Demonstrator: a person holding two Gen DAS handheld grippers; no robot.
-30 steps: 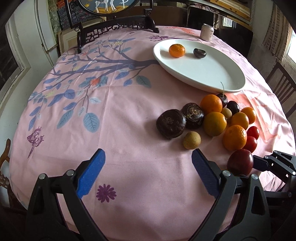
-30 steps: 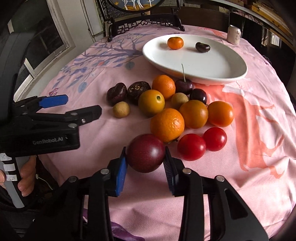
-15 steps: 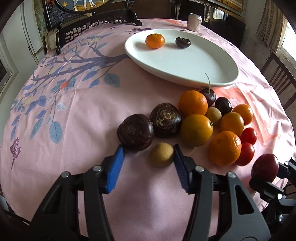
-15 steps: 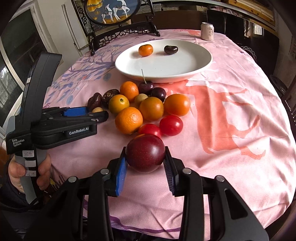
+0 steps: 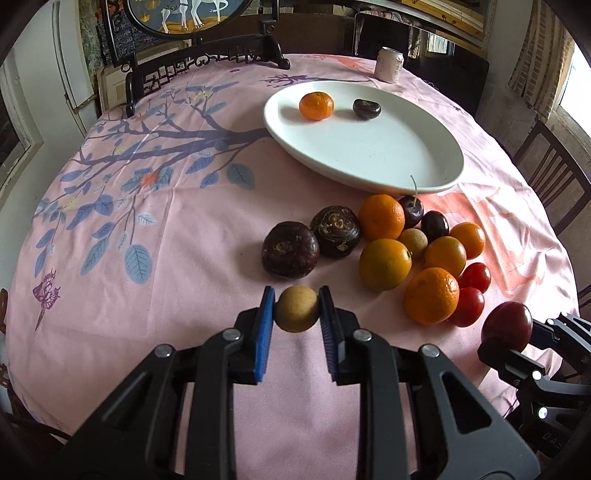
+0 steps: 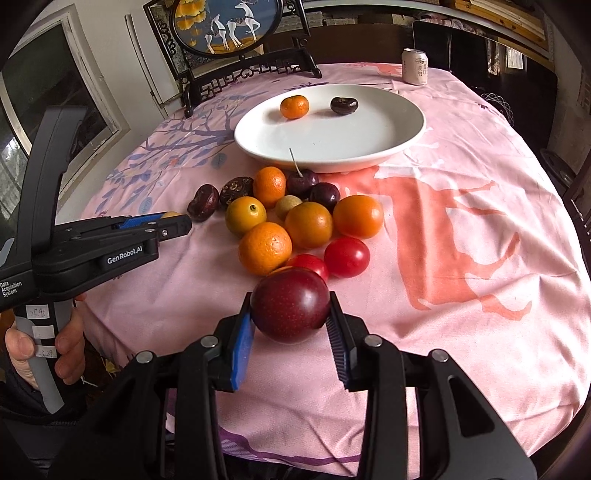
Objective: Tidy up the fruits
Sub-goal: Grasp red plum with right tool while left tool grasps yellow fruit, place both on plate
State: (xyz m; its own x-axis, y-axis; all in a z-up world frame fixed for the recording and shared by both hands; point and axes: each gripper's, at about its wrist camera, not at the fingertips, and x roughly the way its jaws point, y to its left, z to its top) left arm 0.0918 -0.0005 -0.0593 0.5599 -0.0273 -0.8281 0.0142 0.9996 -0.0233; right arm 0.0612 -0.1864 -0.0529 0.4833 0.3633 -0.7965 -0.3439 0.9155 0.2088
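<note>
My left gripper (image 5: 296, 309) is shut on a small tan round fruit (image 5: 296, 308), just in front of two dark brown fruits (image 5: 290, 249). My right gripper (image 6: 291, 314) is shut on a dark red plum (image 6: 290, 309) and holds it near the table's front edge; the plum also shows in the left wrist view (image 5: 506, 326). A white oval plate (image 5: 391, 147) at the back holds a mandarin (image 5: 316, 106) and a dark fruit (image 5: 366, 108). A pile of oranges (image 6: 308, 224), cherries (image 6: 302, 181) and red tomatoes (image 6: 346, 256) lies in front of the plate.
A pink flowered cloth (image 5: 147, 229) covers the round table. A drink can (image 6: 414, 66) stands behind the plate. A carved dark stand with a round picture (image 6: 225, 26) is at the far edge. Chairs (image 5: 550, 173) stand at the right.
My left gripper moved forward over the tan fruit and closed on it. My right gripper lifted and drew back with the plum.
</note>
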